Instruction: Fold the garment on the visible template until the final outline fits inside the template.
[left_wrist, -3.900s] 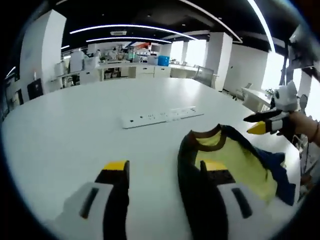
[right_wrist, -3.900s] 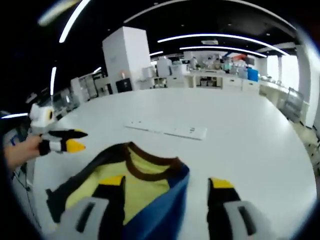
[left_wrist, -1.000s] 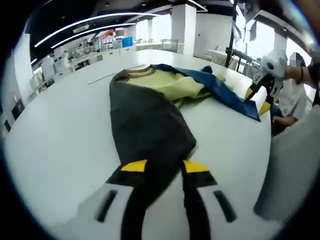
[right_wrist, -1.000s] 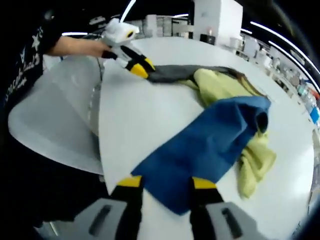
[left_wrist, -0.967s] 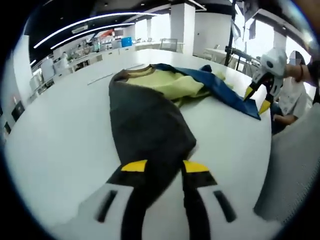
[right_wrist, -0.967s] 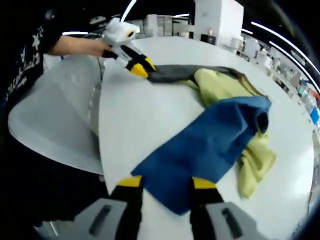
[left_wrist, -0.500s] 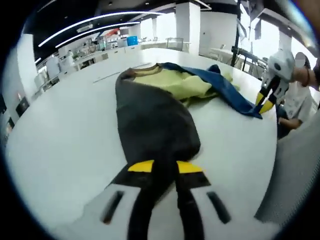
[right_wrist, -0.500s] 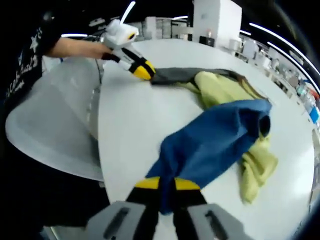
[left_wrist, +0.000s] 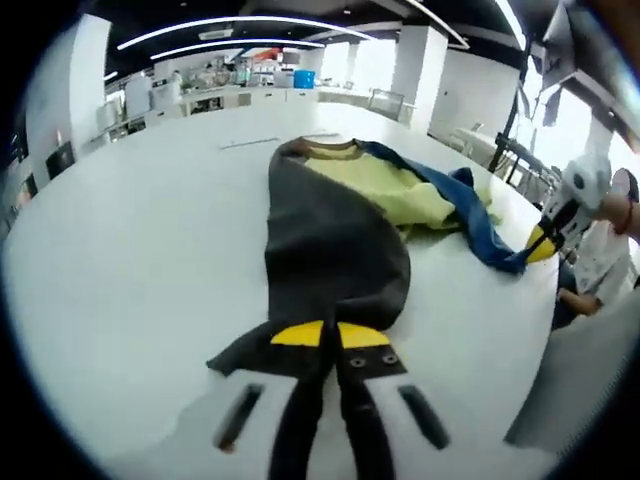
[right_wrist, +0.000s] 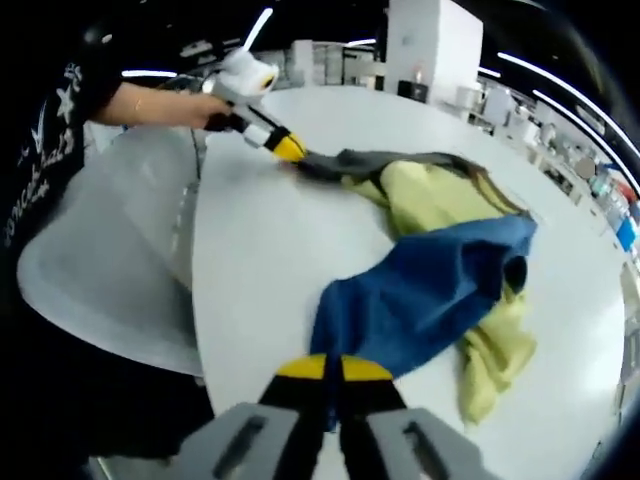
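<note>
Here the crumpled garment of dark grey, yellow and blue fabric lies spread across the white round table. The left gripper, seen in the left gripper view, has its yellow-tipped jaws pressed together on the near end of the garment's dark grey sleeve. In the right gripper view the right gripper has its jaws closed on the end of the blue sleeve. The yellow body panel bunches between the two sleeves, brown collar at the far end. The left gripper also shows at the right gripper view's upper left, pinching grey cloth, held by a hand. No containers visible.
</note>
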